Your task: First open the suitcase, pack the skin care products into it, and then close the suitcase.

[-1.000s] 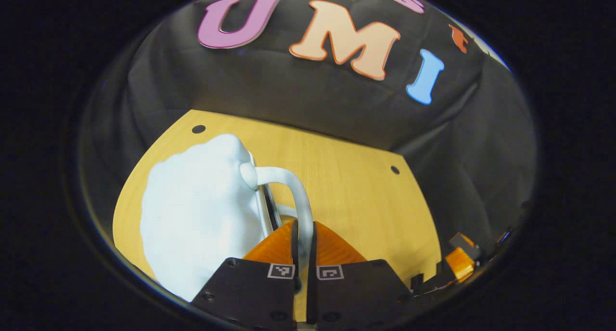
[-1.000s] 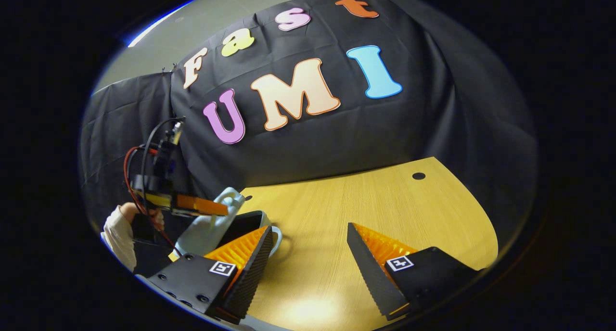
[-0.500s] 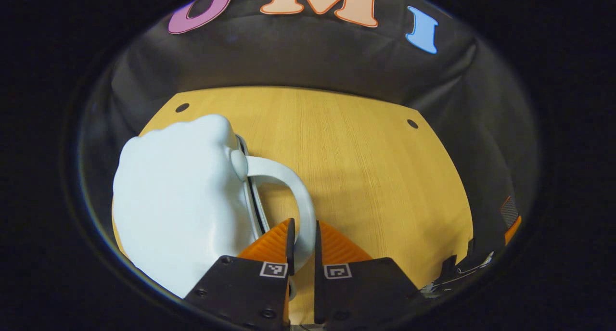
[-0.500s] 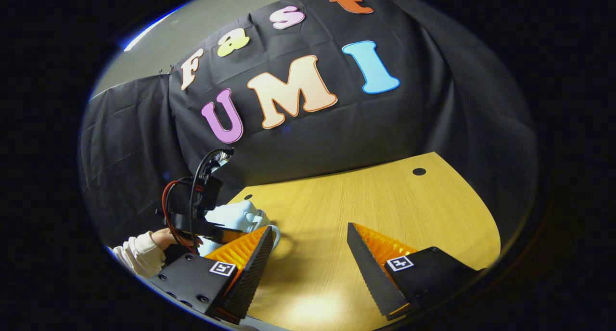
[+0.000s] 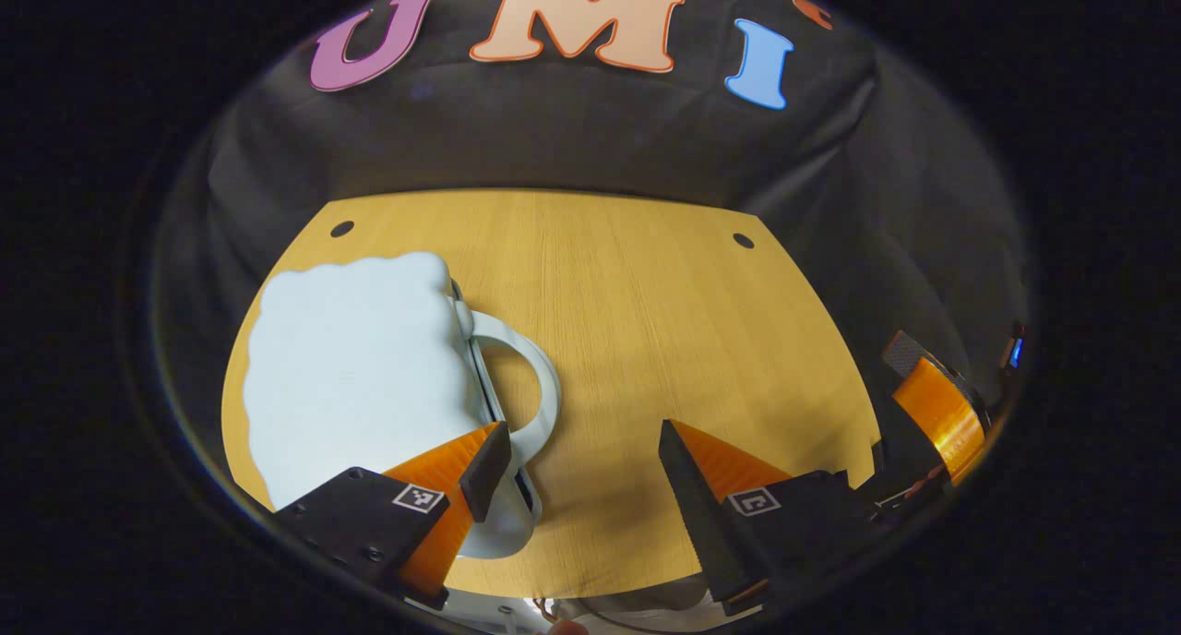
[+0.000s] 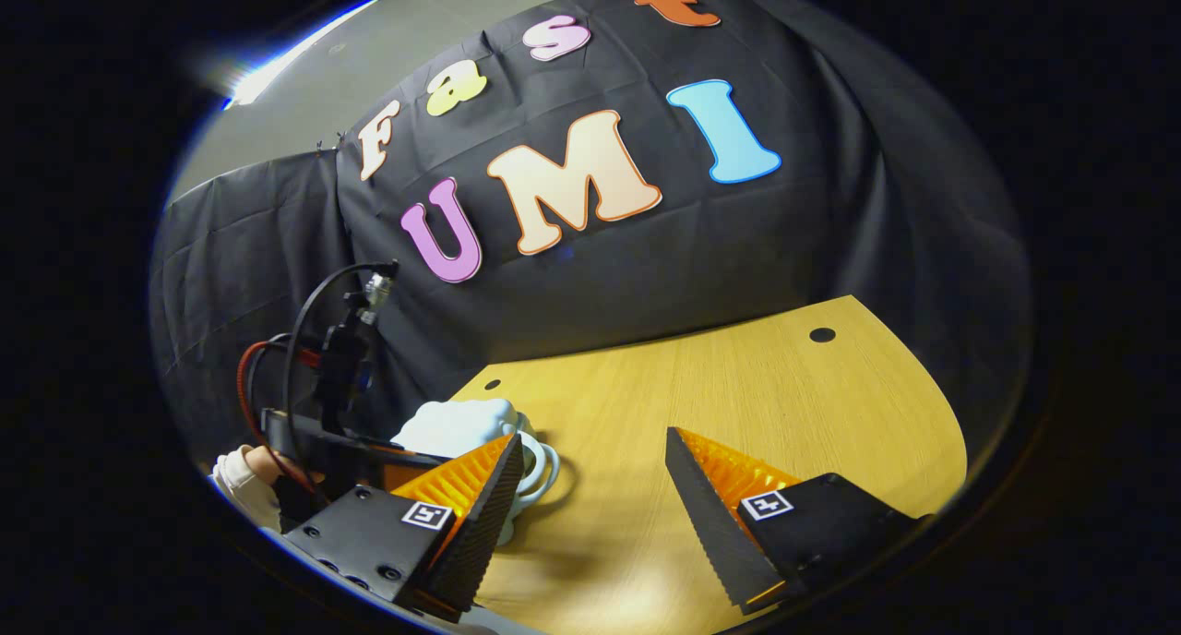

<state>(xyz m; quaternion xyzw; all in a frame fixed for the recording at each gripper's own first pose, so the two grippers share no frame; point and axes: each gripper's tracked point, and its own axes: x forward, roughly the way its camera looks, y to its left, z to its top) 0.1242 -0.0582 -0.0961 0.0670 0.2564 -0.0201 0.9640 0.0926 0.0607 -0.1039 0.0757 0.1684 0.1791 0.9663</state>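
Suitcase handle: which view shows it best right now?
Left gripper view. The suitcase lies flat on the table and its handle shows as a full loop, close up. In the right gripper view the handle is small and partly hidden behind one of the right gripper's fingers.

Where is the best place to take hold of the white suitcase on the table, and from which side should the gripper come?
Probably the handle. The suitcase lies flat on the table, its lid broad and smooth, while the handle loops out from its side edge with a gap inside. Come from that side with the open left gripper, one finger through the loop.
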